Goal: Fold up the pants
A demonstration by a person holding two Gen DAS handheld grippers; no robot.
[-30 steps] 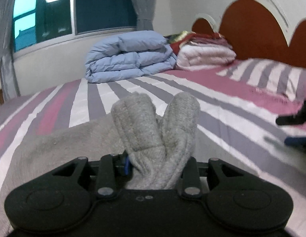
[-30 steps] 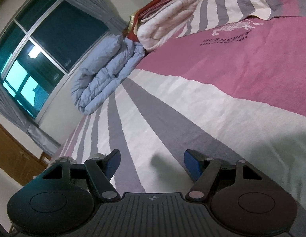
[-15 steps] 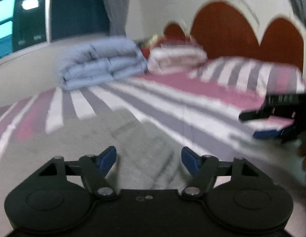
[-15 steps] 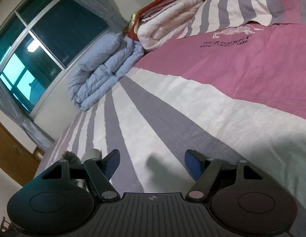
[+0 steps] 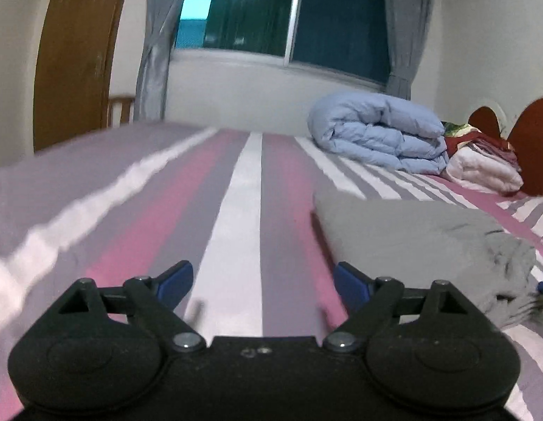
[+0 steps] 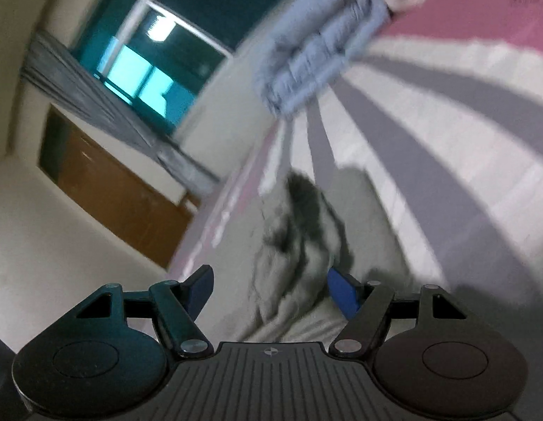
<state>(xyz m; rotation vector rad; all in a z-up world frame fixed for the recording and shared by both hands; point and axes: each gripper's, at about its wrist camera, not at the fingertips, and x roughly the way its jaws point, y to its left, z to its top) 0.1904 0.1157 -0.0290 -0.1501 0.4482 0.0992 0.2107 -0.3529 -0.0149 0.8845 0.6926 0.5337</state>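
Both grippers, left and right, are hanging released; right should be pinching the pants bunch at 12 o'clock squarely.

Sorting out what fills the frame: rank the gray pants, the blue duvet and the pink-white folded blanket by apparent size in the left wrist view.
1. gray pants, though they lie nearest the camera, which inflates them.
2. blue duvet, farther back, so its true size may well be greater.
3. pink-white folded blanket, clearly smallest, beside the duvet.
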